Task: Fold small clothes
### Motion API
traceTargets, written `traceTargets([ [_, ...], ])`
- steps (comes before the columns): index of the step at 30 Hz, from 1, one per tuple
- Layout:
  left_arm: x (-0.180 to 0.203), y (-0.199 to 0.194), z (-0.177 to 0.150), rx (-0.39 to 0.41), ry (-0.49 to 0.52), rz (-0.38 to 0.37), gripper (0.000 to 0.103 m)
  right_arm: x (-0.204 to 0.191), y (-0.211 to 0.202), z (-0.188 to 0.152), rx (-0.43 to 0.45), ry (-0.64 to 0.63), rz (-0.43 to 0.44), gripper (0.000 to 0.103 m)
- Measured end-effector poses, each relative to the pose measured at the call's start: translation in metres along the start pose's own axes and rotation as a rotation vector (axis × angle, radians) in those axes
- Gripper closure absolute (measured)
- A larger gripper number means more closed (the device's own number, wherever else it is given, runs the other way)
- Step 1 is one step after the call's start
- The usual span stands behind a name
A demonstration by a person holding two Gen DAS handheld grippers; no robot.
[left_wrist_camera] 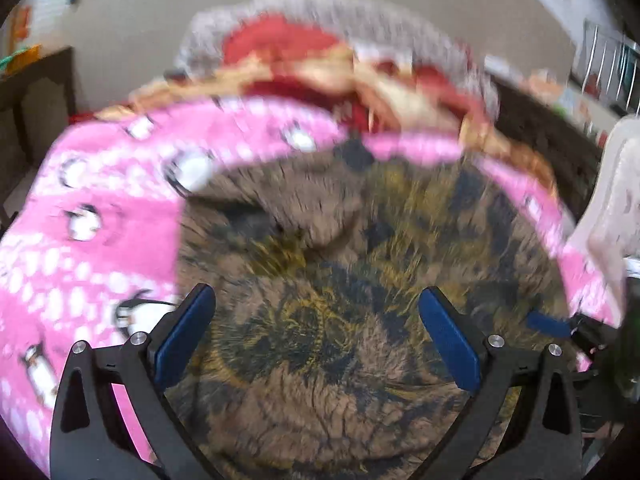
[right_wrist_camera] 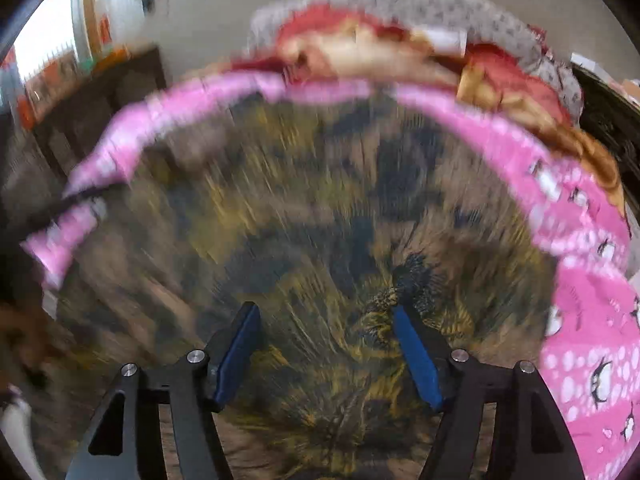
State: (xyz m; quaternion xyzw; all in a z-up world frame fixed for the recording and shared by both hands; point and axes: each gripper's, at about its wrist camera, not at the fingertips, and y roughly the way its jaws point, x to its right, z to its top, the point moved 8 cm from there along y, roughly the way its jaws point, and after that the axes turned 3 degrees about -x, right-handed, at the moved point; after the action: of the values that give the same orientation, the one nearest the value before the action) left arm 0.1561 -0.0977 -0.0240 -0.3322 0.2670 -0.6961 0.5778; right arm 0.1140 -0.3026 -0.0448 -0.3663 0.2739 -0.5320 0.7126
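Left tool: jaws apart, blue pads wide of each other, nothing clamped between them. Positioned above the brown patterned garment, angled downward toward it. Contact with the cloth cannot be told because of blur.

Right tool: jaws apart, blue pads clear of each other, nothing gripped. Also positioned over the brown patterned garment, pointing down at it. Heavy motion blur in the right wrist view. Tip of the right tool visible at the right edge of the left wrist view, just beside the garment's right border.

Brown patterned garment: spread on a pink penguin-print blanket, filling the middle of both views. Dark blue and yellow print on a brown ground. Upper left portion bunched into a raised fold in the left wrist view.

Pink penguin-print blanket: exposed to the left, far side and right of the garment.

Red and cream cloth pile beyond the far blanket edge, with a grey patterned cloth behind it. Same pile visible in the right wrist view.
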Motion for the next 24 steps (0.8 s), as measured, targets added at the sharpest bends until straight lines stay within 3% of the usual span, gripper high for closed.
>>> traceTargets([
  [2, -0.012, 0.031, -0.013, -0.114, -0.017, 0.062, 0.001, -0.004, 0.000, 0.001, -0.009, -0.008, 0.020, 0.025],
  [4, -0.010, 0.034, -0.011, -0.087, 0.020, 0.091, 0.001, -0.008, 0.002, -0.001, -0.018, -0.033, 0.038, 0.012],
  [9, -0.008, 0.029, -0.008, -0.103, 0.022, 0.107, 0.001, -0.016, 0.006, -0.001, -0.032, -0.058, 0.044, 0.001],
  [12, -0.005, 0.003, 0.002, -0.046, 0.008, 0.107, 0.001, -0.013, -0.003, 0.006, -0.032, -0.045, 0.038, 0.004],
  [14, 0.005, -0.022, 0.002, 0.005, 0.001, 0.067, 0.001, -0.007, -0.022, 0.005, -0.005, -0.008, 0.018, 0.004],
  [16, 0.019, -0.035, -0.012, 0.001, -0.008, 0.021, 0.001, 0.007, -0.040, -0.004, 0.005, 0.037, -0.090, 0.004],
  [18, 0.036, -0.025, -0.034, -0.055, 0.020, 0.004, 0.001, 0.015, -0.039, -0.022, -0.036, 0.098, -0.120, 0.004],
  [20, 0.039, 0.000, -0.057, -0.139, 0.060, 0.068, 0.001, 0.018, -0.018, -0.046, -0.117, 0.134, -0.104, 0.003],
  [21, 0.040, 0.007, -0.063, -0.148, 0.081, 0.099, 0.000, 0.019, -0.017, -0.048, -0.066, 0.146, -0.094, 0.000],
  [22, 0.044, 0.004, -0.064, -0.093, 0.117, 0.125, 0.000, 0.018, -0.019, -0.048, -0.048, 0.147, -0.091, 0.000],
  [24, 0.045, 0.003, -0.064, -0.096, 0.109, 0.125, 0.000, 0.018, -0.018, -0.047, -0.053, 0.142, -0.097, 0.000],
])
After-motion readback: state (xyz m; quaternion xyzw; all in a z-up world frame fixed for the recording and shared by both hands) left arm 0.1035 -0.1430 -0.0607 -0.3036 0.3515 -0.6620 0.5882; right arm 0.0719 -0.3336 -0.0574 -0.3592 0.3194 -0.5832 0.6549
